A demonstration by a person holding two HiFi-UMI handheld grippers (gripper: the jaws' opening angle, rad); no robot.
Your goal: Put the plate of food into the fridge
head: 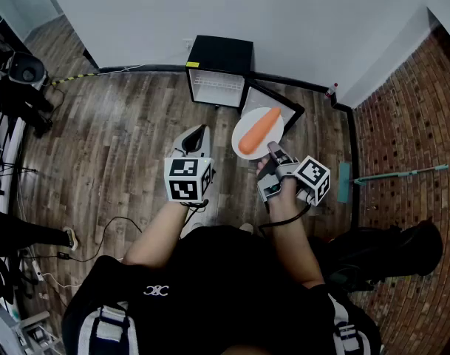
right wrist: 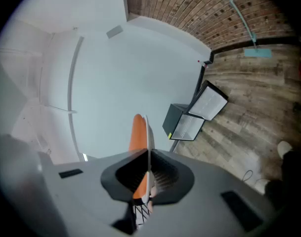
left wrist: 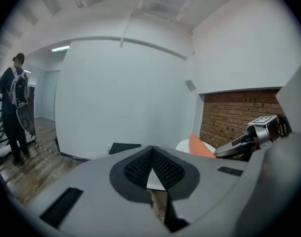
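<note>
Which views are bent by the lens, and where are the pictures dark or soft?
Head view: sharp, evenly lit, fridge and plate clear. Left gripper view: strong fisheye, black corners, close fingers slightly soft. Right gripper view: same fisheye and black corners, brick wall curves, plate edge-on.

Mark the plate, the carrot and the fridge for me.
plate (head: 244,127), head view, bare white part left of the carrot.
carrot (head: 258,132), head view, middle of its length.
fridge (head: 221,55), head view, black top panel.
</note>
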